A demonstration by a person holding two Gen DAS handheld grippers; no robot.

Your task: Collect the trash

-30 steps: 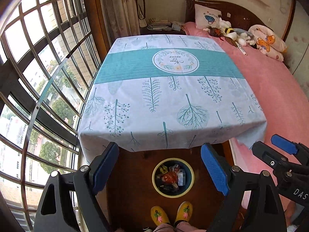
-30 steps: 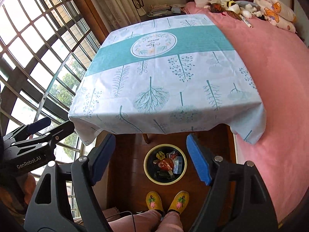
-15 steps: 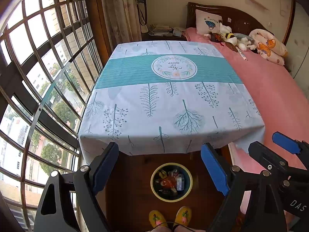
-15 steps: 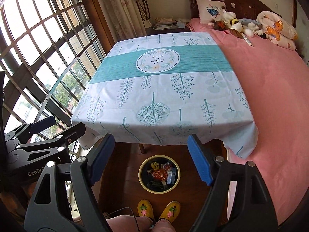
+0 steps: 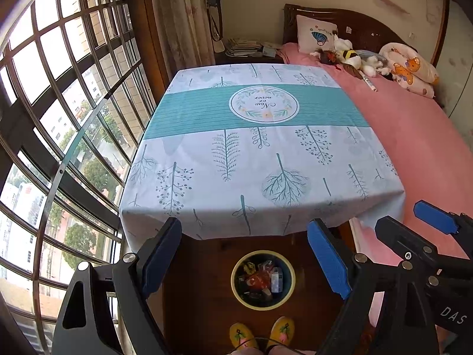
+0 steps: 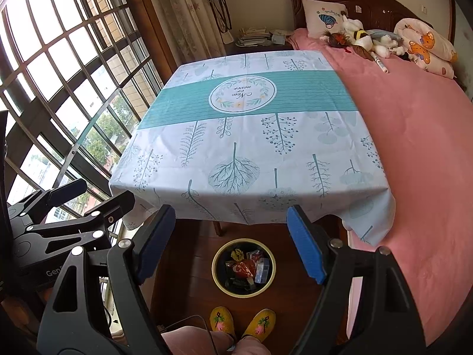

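Both grippers hang above the floor at the near edge of the table (image 5: 266,162), and I see nothing between their pads. Left gripper (image 5: 245,254): jaws wide apart. Right gripper (image 6: 232,241): jaws wide apart as well. I find the trash bin (image 5: 291,269) on the dark wood floor just in front of the table, framed between each gripper's fingers; it holds mixed wrappers and a small box. Yellow slippers (image 6: 242,324) stand just behind the bin. Tablecloth (image 6: 251,136) with leaf print and a teal band lies flat. Pink bed (image 6: 414,136) lies beside the table on the right, window (image 5: 59,118) on the left.
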